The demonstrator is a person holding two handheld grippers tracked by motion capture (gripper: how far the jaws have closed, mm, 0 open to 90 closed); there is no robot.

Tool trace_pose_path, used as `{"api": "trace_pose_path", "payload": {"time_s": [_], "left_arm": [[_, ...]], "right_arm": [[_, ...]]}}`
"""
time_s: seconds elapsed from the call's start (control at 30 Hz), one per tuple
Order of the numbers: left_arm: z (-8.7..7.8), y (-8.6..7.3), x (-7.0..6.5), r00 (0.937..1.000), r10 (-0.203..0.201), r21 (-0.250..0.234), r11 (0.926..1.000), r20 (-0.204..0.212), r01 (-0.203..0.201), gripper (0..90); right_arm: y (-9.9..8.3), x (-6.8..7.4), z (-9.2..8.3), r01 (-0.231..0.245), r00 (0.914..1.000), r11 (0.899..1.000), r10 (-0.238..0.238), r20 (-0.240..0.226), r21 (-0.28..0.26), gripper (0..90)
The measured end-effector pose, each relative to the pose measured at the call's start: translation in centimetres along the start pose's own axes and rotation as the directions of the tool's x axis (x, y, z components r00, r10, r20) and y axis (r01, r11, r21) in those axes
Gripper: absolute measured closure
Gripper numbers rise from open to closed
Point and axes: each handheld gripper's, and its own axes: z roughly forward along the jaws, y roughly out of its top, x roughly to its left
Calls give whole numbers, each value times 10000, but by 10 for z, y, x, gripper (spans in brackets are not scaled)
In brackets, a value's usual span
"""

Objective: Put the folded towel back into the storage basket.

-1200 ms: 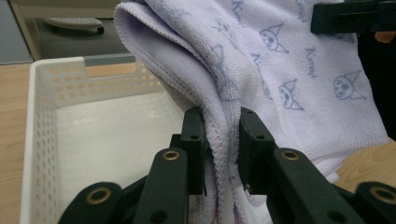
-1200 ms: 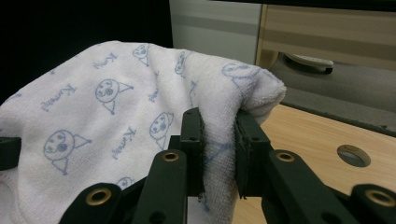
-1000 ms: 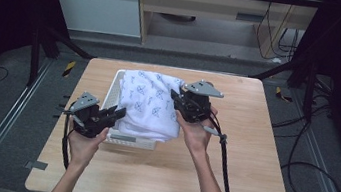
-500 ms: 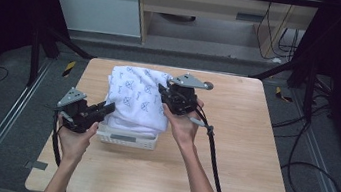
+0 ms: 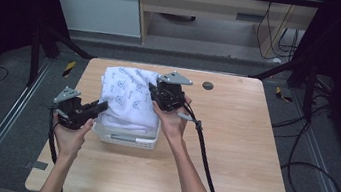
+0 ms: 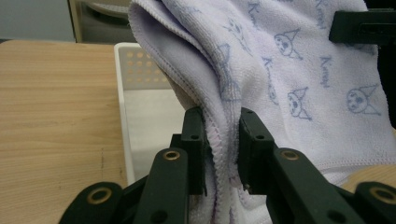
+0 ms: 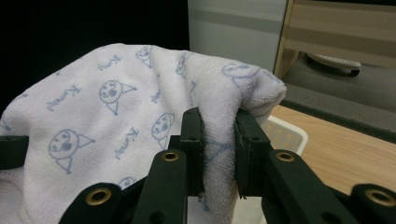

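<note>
A white towel (image 5: 128, 97) printed with small blue cartoon faces hangs folded over a white perforated basket (image 5: 127, 138) on the wooden table. My left gripper (image 5: 101, 107) is shut on the towel's near left edge; in the left gripper view the pads (image 6: 196, 140) pinch a folded hem of the towel (image 6: 289, 70). At the towel's right side, above the basket, my right gripper (image 5: 153, 92) is shut on a thick fold. The right gripper view has that towel (image 7: 116, 102) fold squeezed between both pads (image 7: 194, 140). The towel is stretched between the two grippers.
The basket wall (image 6: 122, 116) stands on the left half of the wooden table (image 5: 241, 151). A dark round mark (image 5: 207, 85) lies near the table's far edge. A black cable (image 5: 205, 156) trails from the right gripper. Metal rails and floor surround the table.
Both hands have carried the towel leftward and slightly down, from over the table's middle to over the left part. The basket has shifted left with them. Both grips stay closed.
</note>
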Motion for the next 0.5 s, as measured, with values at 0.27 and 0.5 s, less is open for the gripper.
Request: {"api": "trace_pose_path", "payload": {"time_s": [0.27,0.5], "left_arm": [[9,-5,8,9998,-60,255,9997,-209,65,740],[18,-11,11,9994,18,531,9986,-341,0,740]], "right_arm": [[-8,0,18,44,10000,9998,-45,31,197,761],[-13,1,26,123,9998,9991,-130,165,418,760]]}}
